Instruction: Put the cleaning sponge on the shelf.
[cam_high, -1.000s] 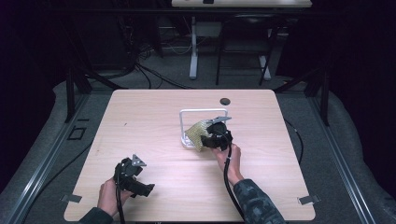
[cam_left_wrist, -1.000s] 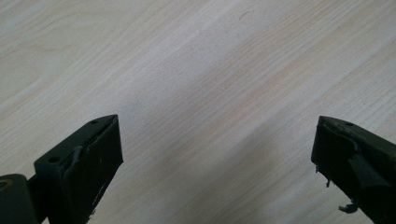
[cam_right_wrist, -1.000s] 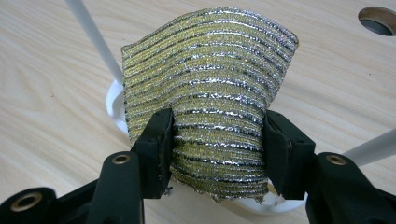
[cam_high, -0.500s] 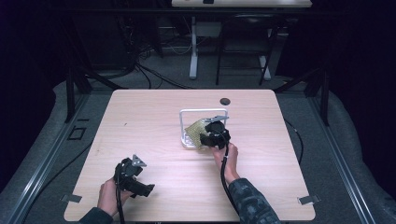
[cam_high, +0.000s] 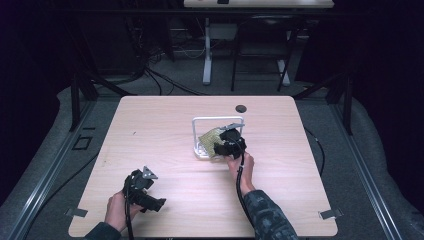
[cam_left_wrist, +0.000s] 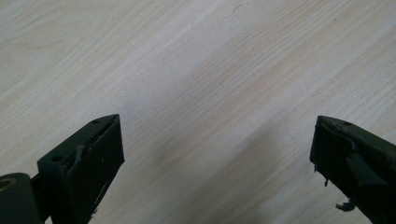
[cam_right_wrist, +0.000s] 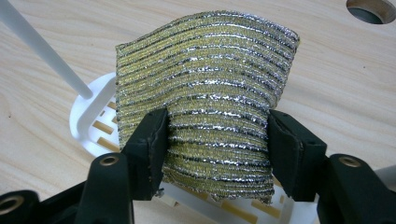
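While I look from the high view, I note each item as follows.
Right hand-held gripper (cam_right_wrist: 217, 140): clenched on a gold and silver scouring pad (cam_right_wrist: 205, 93); I see one black jaw pressing each side of it in the right gripper view.
Scouring pad: held upright and a little bent between the jaws, over the white rack (cam_right_wrist: 88, 116); I cannot tell if its lower edge touches the rack.
White rack: stands near the middle of the counter (cam_high: 160, 130); it has a slotted base and a thin white frame rising from it.
Right hand (cam_high: 240, 165): holds the gripper just beside the rack, on its near right side, in the high view.
Left hand-held gripper (cam_left_wrist: 215, 163): released, jaws wide apart, with bare wood between them; I see nothing held.
Left hand (cam_high: 117, 210): rests near the front left edge of the counter, well apart from the rack.
Round hole (cam_high: 241, 108): in the counter, behind the rack.
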